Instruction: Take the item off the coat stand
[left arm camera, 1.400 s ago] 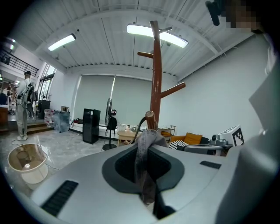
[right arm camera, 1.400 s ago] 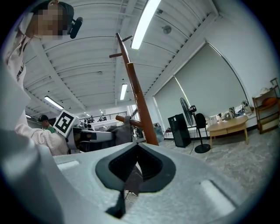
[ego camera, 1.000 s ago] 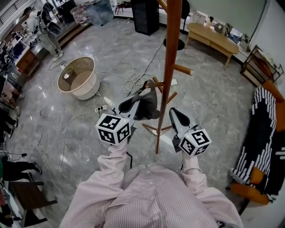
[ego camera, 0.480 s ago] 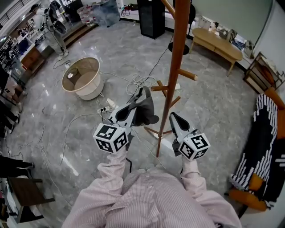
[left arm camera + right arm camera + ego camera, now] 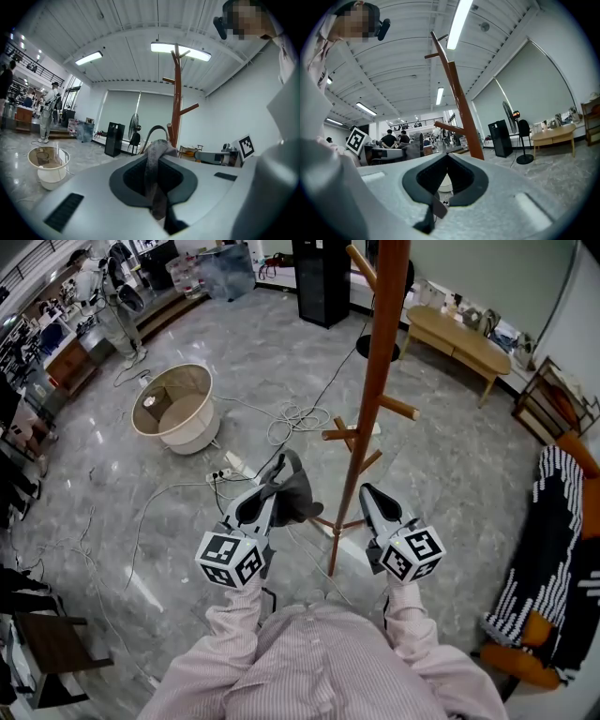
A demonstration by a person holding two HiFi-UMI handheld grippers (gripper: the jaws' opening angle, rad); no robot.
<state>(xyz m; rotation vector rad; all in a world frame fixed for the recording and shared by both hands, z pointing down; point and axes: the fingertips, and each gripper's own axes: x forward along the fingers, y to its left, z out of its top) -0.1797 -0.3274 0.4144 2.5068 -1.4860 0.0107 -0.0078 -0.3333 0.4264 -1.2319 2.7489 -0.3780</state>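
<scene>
Left gripper (image 5: 279,474) jaws pinch the grey cloth item (image 5: 300,501) at nine o'clock of the coat stand (image 5: 371,427). Right gripper (image 5: 368,493) jaws are closed and empty. Best to pull the item away steadily, clear of the pegs.

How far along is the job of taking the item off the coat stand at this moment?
Done: the grey item looks free of the coat stand, hanging apart from its pegs. In hand: the left tool is shut on the item's fabric, while the right tool is shut and empty. Left: probably only to carry the item away and set it down; the pictures show no clear place for it.
</scene>
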